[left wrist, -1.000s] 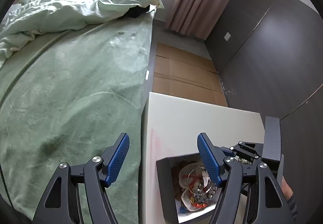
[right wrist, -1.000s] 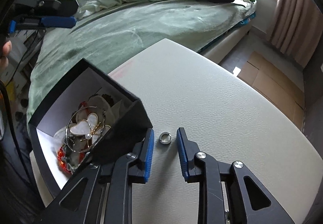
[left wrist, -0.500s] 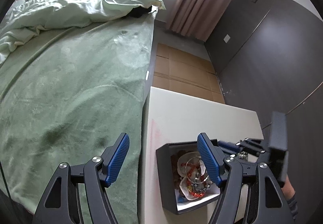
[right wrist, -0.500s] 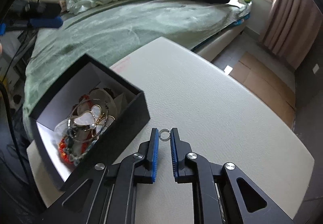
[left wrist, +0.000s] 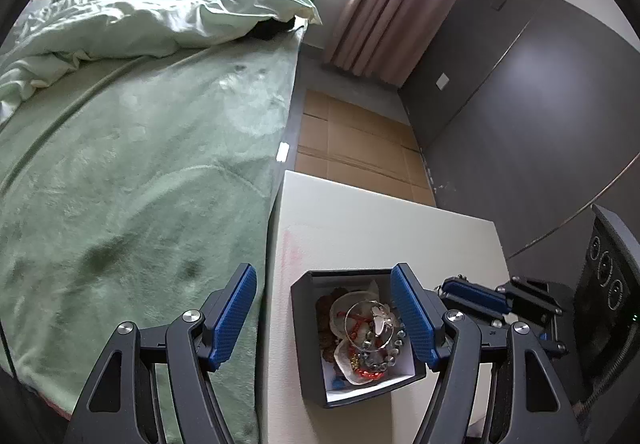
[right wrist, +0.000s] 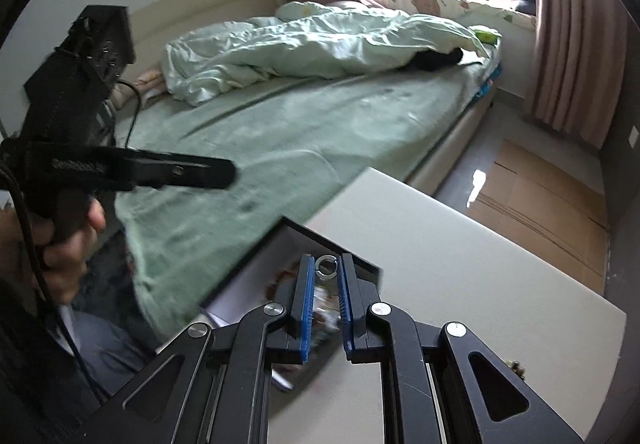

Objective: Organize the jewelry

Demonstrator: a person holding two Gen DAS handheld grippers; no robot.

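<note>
The right gripper [right wrist: 325, 267] pinches one small silver ring [right wrist: 327, 265] between its two blue pads, its jaws having just been closing on it; the ring hangs above the near corner of the one black jewelry box [right wrist: 340, 264]. The left gripper [left wrist: 323, 308] stands wide with nothing between its two fingers, hovering over the bed's edge and the box's left side. That box [left wrist: 306, 328] sits open on the white table [left wrist: 360, 228] — inside lie a tangle of pieces: one wire bangle with a white flower charm [left wrist: 376, 318], red beads, white shells. One green bed [left wrist: 140, 164] runs beside the table, a single rumpled duvet [left wrist: 160, 16] at its far end.
</note>
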